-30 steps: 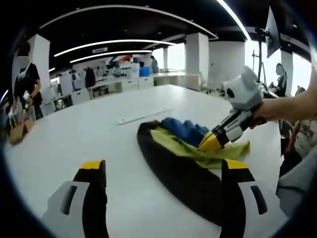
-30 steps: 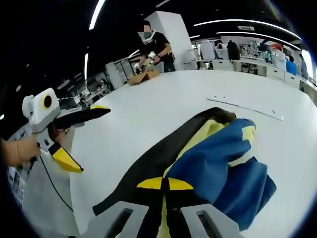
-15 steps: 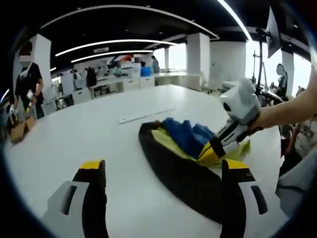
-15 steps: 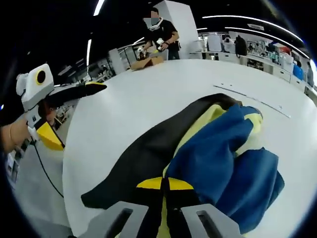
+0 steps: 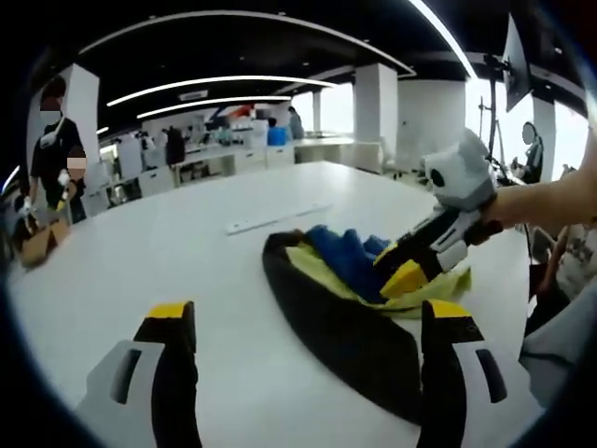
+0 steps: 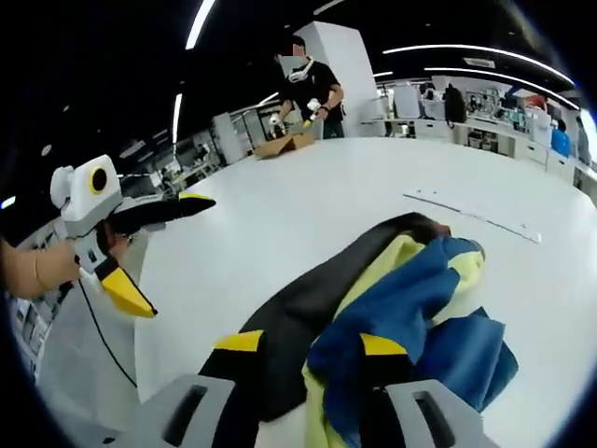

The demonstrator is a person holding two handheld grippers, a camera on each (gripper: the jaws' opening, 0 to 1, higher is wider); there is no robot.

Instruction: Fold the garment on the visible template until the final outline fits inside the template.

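A crumpled garment point(image 5: 328, 308), black outside with yellow lining and blue folds, lies on the white table point(image 5: 187, 252). My left gripper point(image 5: 308, 317) is open and wide, just short of the garment's black edge, with nothing between its jaws. My right gripper point(image 5: 392, 271) comes in from the right and rests on the yellow and blue folds. In the right gripper view the garment point(image 6: 401, 308) bunches between the parted jaws of my right gripper point(image 6: 311, 343), which is open. My left gripper point(image 6: 177, 257) hovers open at the left, apart from the cloth.
A thin white strip point(image 5: 272, 217) lies on the table beyond the garment, also the strip point(image 6: 471, 211). A person point(image 6: 312, 84) works at a cardboard box point(image 6: 284, 143) at the far edge. The table edge and seated people are close on the right point(image 5: 560, 271).
My right gripper was shut on the garment's edge and has now opened, letting the cloth go. The blue folds have slumped a little. The left gripper has hardly moved.
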